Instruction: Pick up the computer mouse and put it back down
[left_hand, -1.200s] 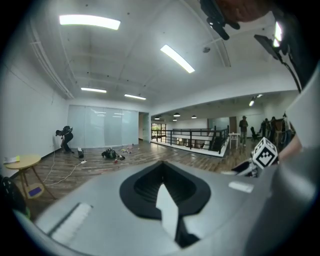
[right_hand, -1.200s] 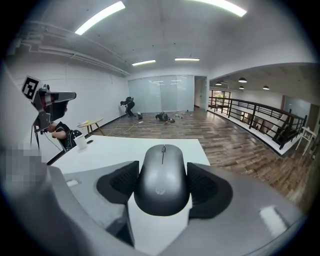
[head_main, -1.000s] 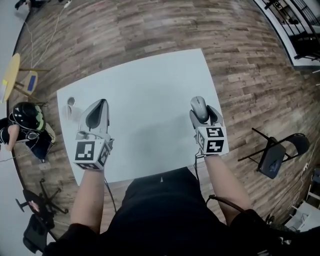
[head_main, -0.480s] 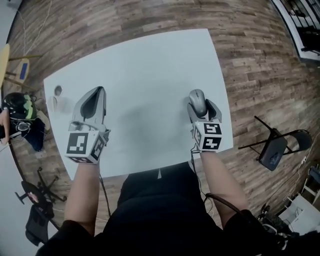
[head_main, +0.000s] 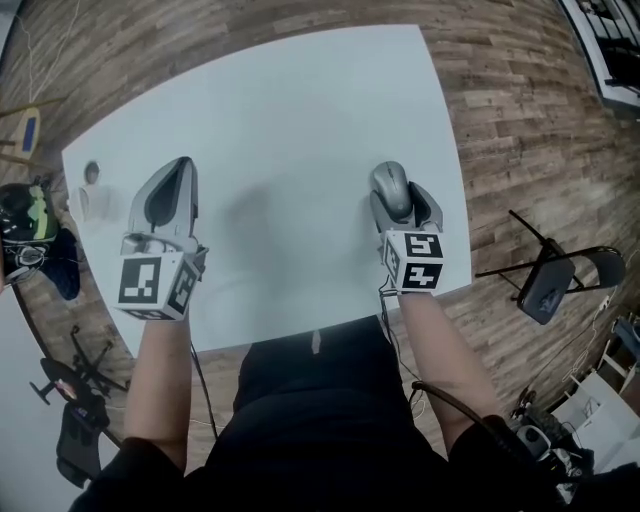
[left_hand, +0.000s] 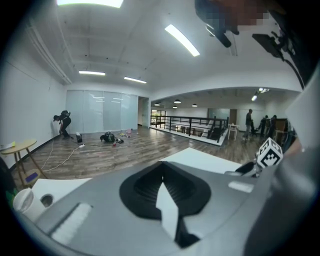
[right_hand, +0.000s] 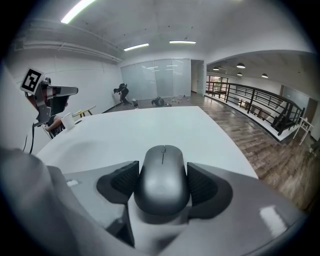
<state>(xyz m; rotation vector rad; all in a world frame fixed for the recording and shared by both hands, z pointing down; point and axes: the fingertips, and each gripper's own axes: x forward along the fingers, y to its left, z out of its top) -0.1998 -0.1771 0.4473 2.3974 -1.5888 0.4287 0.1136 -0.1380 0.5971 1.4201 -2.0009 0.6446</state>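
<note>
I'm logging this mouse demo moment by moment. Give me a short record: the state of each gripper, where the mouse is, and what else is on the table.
left gripper: shut, nothing between its jaws, over the left side of the table
right gripper: shut on the mouse, one pad on each side of it
mouse: grey, over the table's right side; whether it touches the tabletop cannot be told
table: white, rectangular, on a wood floor
other: a white cup near the table's far left corner
</note>
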